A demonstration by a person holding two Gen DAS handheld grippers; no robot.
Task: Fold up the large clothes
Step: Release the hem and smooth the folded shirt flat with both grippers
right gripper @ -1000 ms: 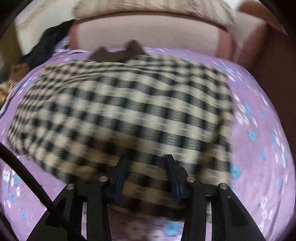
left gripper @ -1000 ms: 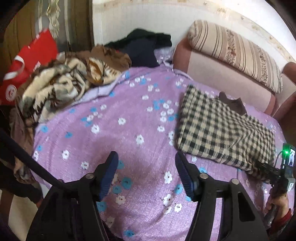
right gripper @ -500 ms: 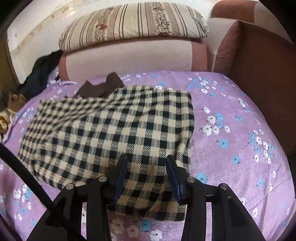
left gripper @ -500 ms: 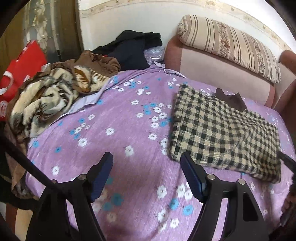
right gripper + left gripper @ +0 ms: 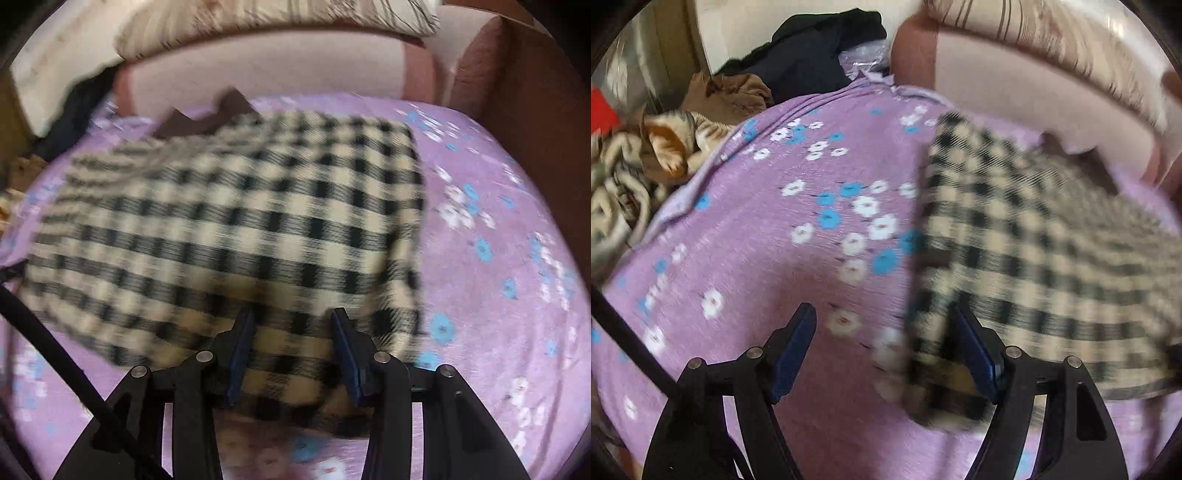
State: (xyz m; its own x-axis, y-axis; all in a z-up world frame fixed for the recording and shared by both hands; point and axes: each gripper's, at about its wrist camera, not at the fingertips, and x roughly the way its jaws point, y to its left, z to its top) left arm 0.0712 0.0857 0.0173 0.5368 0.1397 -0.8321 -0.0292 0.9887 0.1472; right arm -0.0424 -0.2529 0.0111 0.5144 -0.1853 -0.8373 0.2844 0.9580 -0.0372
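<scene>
My left hand-held gripper [image 5: 882, 347] was spread wide, nothing between its blue pads [image 5: 792, 350]; its right pad sat just at the near left corner of the folded checked garment [image 5: 1034, 251], corner edge blurred, couldn't tell if touching. My right hand-held gripper [image 5: 291, 350] was partly open, both fingers over the near edge of the same checked garment [image 5: 236, 229], cloth lying between the pads [image 5: 240, 354]; frame blurred, couldn't tell if it was pinched, but a clear gap showed between the pads.

Garment lay folded into a rough rectangle on the bed, on the purple floral sheet [image 5: 768, 236], toward the right side and near the headboard end. A dark brown piece [image 5: 207, 118] stuck out from under its far edge. Beyond that, pink padded headboard [image 5: 273, 70] with a striped pillow [image 5: 280, 18] on top. Far left of the bed: heap of patterned beige-brown blanket [image 5: 635, 170], a brown cloth [image 5: 731, 96], a black garment [image 5: 812, 51] by the wall. Bit of red [image 5: 600, 109] at the left edge, unclear what.
</scene>
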